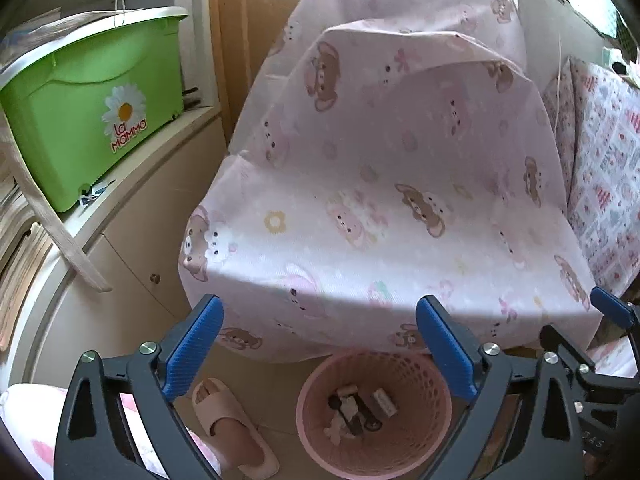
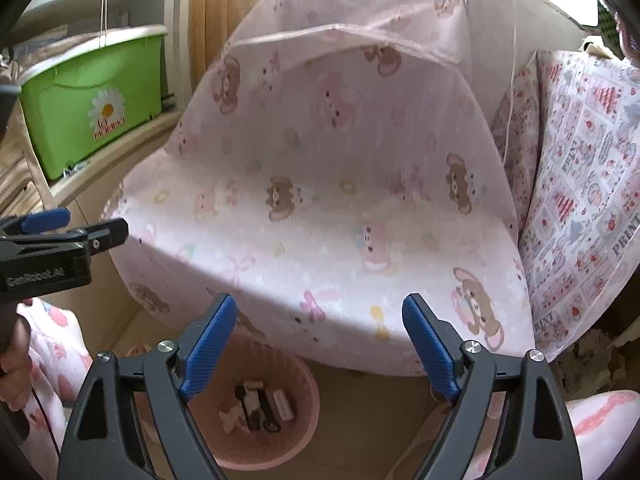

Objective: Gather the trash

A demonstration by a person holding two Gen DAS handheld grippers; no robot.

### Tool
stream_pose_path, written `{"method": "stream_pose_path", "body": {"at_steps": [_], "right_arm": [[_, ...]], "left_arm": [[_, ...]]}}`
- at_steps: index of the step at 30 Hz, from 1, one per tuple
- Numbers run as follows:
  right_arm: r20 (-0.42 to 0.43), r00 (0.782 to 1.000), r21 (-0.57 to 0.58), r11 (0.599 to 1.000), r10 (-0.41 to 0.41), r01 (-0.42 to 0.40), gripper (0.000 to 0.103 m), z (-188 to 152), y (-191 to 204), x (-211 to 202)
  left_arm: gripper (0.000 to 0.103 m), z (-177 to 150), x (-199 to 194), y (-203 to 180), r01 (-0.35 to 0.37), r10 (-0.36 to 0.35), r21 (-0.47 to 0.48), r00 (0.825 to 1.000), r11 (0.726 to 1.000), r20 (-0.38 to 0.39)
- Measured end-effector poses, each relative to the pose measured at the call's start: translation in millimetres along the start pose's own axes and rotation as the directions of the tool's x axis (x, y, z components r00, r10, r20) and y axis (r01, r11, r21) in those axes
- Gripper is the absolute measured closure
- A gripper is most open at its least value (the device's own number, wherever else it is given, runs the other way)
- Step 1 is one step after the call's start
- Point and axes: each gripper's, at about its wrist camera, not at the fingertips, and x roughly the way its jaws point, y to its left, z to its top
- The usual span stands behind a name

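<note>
Pink mesh wastebasket (image 1: pixel 370 412) holding trash scraps (image 1: pixel 360 410) sits on the floor below both empty, spread-apart tongs, left (image 1: pixel 320 344) and right (image 2: pixel 318 340).

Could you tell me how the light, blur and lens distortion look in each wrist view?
Left wrist: sharp; sunlit cloth above a curved shadow edge, basket in shade; fisheye bends the cabinet. Right wrist: softer, the green box label smeared; same light band across the cloth; dark vignette in the corners.
</note>
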Motion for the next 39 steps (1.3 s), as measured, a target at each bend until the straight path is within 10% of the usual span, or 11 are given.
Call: {"method": "stream_pose_path", "body": {"at_steps": [39], "right_arm": [[-0.002,0.998,0.08,0.995,-0.057,0.057,0.01,-4.0,-7.9,3.8]], "left_arm": [[0.004,-2.4,2.6,-8.2,0.021,-0.021,0.013,1.0,1.0,-0.008]]}}
